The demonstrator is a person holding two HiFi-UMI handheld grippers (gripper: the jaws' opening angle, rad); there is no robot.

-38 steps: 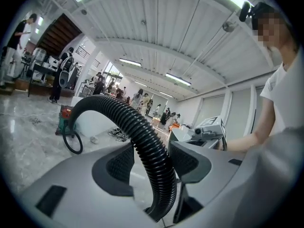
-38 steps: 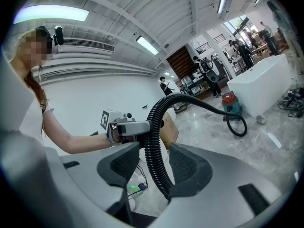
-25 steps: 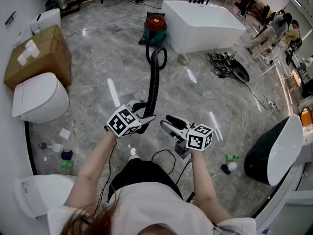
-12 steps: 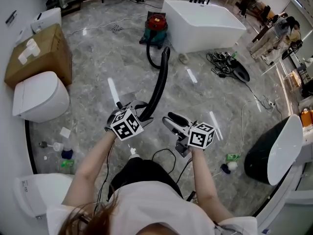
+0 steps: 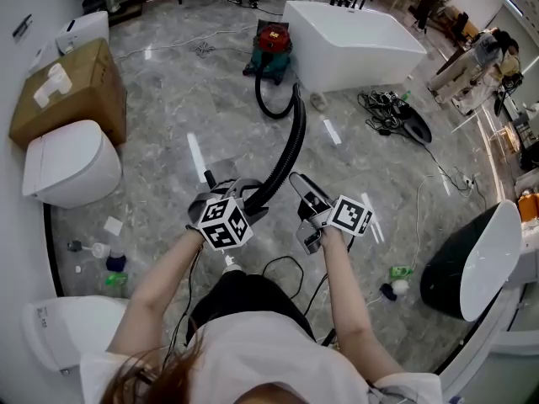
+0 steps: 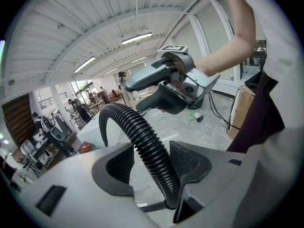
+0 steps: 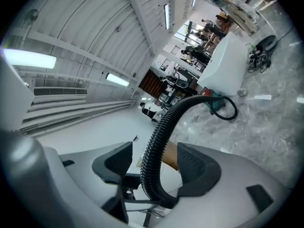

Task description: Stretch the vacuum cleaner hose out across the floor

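Scene: a person stands on a grey marble floor [image 5: 168, 116], arms out in front, a gripper in each hand.
Hose [image 5: 292, 141]: black and ribbed, it leaves the vacuum, loops on the floor, then rises in a curve to the two grippers.
Vacuum [image 5: 272, 42]: a red-topped canister well ahead of the person, just beside a white tub [image 5: 354, 45].
Left gripper [image 6: 153, 163]: clenched on the hose near its free end, holding that stretch clear of the floor.
Right gripper [image 7: 154, 165]: released. Its jaws have just been opening and stand wide around the hose, a gap on each side, a little farther along toward the vacuum.
Spacing: the grippers sit side by side, near each other but apart.
Surroundings: a white toilet [image 5: 72, 167] and a cardboard box [image 5: 67, 87] stand along the left wall.
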